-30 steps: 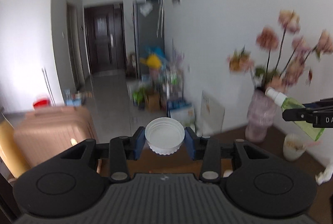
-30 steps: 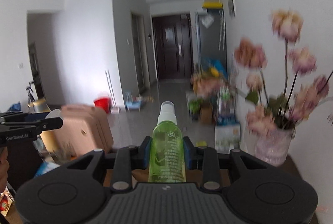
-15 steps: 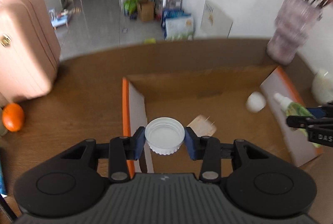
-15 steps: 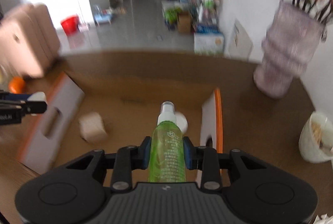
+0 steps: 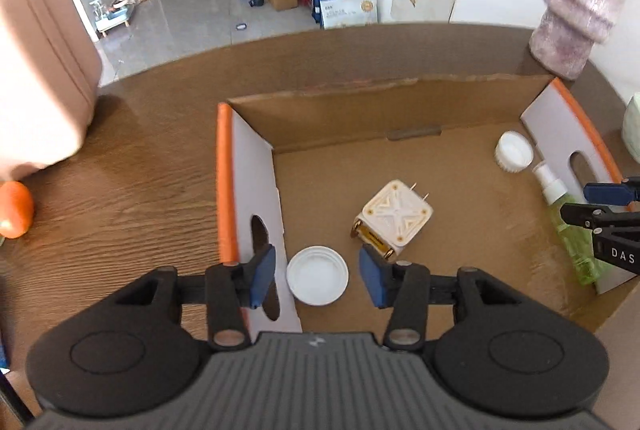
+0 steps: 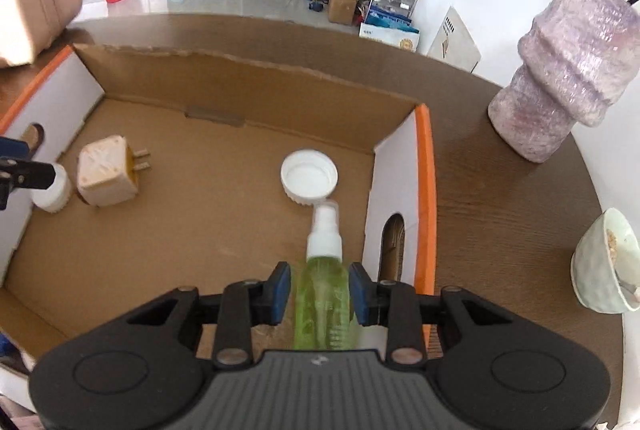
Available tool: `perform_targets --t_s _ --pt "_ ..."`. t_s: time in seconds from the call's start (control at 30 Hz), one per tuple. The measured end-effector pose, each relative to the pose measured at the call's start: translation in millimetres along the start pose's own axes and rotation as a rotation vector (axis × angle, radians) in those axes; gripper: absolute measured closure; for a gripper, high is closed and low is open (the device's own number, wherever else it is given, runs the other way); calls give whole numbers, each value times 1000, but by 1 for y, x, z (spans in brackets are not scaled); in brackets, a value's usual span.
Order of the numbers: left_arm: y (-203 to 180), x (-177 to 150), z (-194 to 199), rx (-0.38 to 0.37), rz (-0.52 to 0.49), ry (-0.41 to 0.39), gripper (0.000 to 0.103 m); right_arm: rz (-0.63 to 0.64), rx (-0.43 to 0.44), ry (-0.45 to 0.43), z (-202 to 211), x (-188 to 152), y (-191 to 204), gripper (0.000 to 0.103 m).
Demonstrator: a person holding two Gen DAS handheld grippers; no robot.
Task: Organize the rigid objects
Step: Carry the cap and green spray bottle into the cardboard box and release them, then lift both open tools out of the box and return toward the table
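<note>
The green spray bottle (image 6: 324, 304) runs under the right gripper's (image 6: 320, 293) body, so its base is hidden. In the left wrist view that gripper is cut off by the picture's edge and covers part of the bottle. The purple vase (image 5: 580, 18) loses its top at the frame edge. The orange fruit (image 5: 14, 209) is cut by the left border.

The cardboard box (image 5: 404, 98) floor is lying open between the white plug adapter (image 5: 394, 220) and the spray bottle (image 6: 325, 294). The side flap (image 6: 402, 186) is blocking the right; the vase (image 6: 568, 70) is standing beyond it.
</note>
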State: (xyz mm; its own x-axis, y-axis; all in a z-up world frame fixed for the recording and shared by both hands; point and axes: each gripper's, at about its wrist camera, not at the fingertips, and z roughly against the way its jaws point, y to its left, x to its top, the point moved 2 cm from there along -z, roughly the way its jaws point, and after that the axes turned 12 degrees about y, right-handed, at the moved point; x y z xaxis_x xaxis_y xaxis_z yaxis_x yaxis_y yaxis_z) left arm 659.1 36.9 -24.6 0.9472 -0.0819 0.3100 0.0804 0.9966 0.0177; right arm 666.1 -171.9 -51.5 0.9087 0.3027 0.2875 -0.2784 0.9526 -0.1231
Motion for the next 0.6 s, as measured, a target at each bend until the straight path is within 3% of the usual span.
perform_targets --t_s 0.33,0.6 --pt "-4 -15 126 22 45 -177 43 -16 22 -166 116 -12 -7 71" --pt "-22 -58 233 21 53 -354 36 -47 13 -356 229 -59 -15 56"
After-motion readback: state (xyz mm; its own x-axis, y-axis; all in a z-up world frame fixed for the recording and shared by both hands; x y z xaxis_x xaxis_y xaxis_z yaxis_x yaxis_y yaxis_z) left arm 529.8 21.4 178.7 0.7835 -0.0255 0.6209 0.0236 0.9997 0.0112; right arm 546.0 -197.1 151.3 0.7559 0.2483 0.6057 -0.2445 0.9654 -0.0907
